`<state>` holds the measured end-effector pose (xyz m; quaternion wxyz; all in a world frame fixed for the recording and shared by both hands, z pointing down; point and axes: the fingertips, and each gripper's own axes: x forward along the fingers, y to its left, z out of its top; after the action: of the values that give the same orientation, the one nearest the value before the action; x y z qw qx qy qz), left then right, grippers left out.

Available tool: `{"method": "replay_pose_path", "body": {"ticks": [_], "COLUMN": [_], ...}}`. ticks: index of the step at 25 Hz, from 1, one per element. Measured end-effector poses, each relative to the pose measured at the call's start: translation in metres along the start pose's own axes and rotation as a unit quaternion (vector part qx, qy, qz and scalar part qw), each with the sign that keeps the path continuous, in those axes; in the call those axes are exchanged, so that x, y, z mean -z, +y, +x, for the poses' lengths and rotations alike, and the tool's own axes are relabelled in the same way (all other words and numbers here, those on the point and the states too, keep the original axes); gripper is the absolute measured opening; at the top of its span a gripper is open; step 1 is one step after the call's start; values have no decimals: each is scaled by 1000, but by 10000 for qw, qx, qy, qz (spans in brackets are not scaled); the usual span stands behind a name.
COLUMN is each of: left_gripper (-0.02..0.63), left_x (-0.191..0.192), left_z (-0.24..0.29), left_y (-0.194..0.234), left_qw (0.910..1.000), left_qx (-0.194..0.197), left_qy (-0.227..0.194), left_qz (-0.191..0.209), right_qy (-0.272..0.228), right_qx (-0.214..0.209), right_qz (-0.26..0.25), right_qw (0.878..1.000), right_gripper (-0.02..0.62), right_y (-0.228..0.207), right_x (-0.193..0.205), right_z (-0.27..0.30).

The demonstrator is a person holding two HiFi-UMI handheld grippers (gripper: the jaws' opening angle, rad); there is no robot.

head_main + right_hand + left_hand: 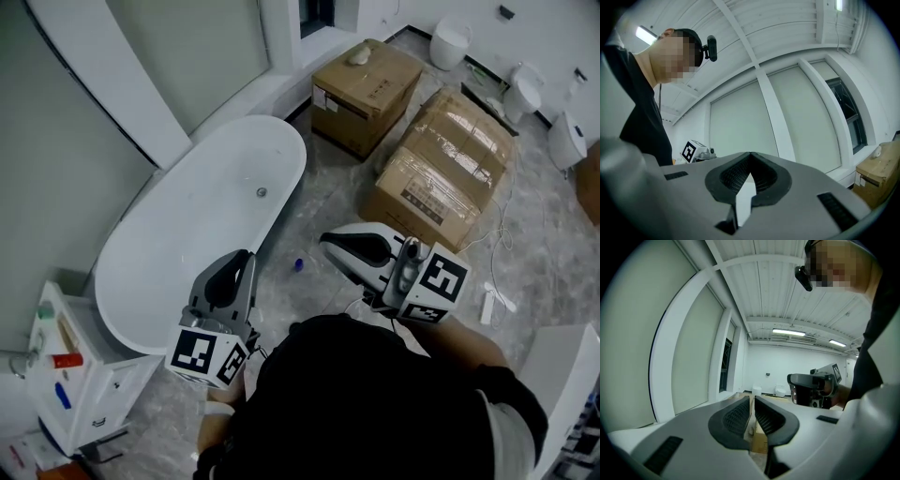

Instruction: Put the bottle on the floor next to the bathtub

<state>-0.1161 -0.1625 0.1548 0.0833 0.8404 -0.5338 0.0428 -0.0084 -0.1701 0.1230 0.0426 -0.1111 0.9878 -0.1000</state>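
L gripper [242, 262] & R gripper [328, 242] are both held up close to the body, aimed at wall/ceiling rather than floor. L jaws are nearly together w/ only a sliver between, R jaws meet tip-to-tip, nothing in either, so it reads as no carry in progress. Prob. the bottle [298, 265] is the small blue-topped item on the floor just beside the bathtub [187, 234], too small to confirm; tub empty bar the drain, cardboard boxes [441, 178] closed.
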Motion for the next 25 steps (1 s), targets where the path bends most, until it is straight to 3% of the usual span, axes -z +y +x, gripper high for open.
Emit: {"method": "replay_pose_path", "body": {"ticks": [5, 14, 25], "left_gripper": [44, 44, 40], "left_x": [-1, -1, 5], "left_z": [0, 4, 10], "left_y": [9, 14, -9], "left_qw": [9999, 9994, 9996], "left_qx": [-133, -282, -213], "left_qy": [-42, -65, -32], "left_qz": [-41, -202, -175], "right_qy": [171, 247, 261], "right_qx": [174, 265, 324], "right_qz": [-246, -188, -122], "right_qw": [9994, 9992, 9991], "right_gripper": [28, 28, 28], "right_y": [-6, -15, -22], "right_x": [7, 18, 21], "right_z": [-4, -8, -21]}}
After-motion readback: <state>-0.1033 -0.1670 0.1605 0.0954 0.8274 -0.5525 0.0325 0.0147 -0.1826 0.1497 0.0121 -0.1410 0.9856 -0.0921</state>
